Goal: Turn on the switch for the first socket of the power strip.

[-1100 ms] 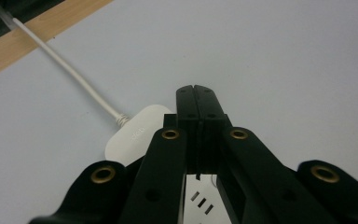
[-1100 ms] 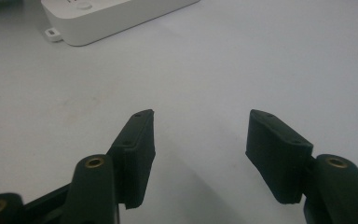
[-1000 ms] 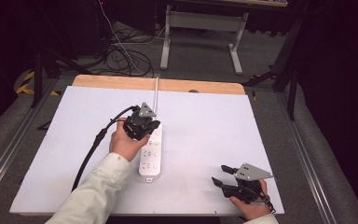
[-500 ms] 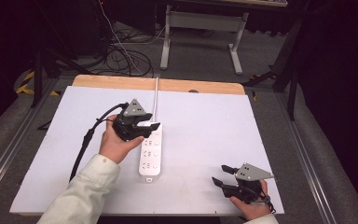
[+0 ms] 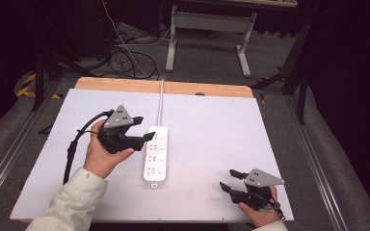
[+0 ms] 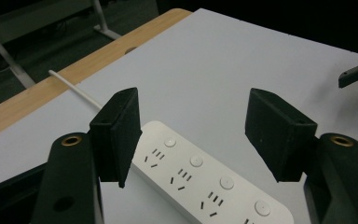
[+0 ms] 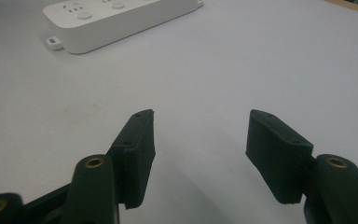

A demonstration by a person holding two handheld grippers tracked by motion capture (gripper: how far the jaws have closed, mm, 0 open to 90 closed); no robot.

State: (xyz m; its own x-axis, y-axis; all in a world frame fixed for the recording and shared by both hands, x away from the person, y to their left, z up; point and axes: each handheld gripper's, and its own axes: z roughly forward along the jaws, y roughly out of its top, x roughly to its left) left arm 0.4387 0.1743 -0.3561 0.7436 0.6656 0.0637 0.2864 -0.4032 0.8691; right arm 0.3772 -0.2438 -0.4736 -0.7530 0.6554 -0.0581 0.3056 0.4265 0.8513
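A white power strip (image 5: 155, 153) lies along the middle of the white table, its cord (image 5: 161, 103) running to the far edge. It carries several sockets and round buttons (image 6: 196, 161). My left gripper (image 5: 143, 129) is held just left of the strip, jaws wide open and empty, tips pointing at its far end; the strip passes under those jaws (image 6: 200, 140). My right gripper (image 5: 229, 179) rests low at the front right of the table, open and empty, pointing left. From the right gripper view the strip's near end (image 7: 107, 18) lies far off at the top left.
The white board (image 5: 212, 125) covers a wooden table whose bare strip (image 5: 125, 85) shows at the far edge. Black cables (image 5: 120, 57) and a grey stand (image 5: 207, 29) are on the floor beyond. A black cable (image 5: 72, 149) trails from the left gripper.
My left gripper has drawn back leftward off the power strip and now hovers beside it. The right gripper has stayed where it was.
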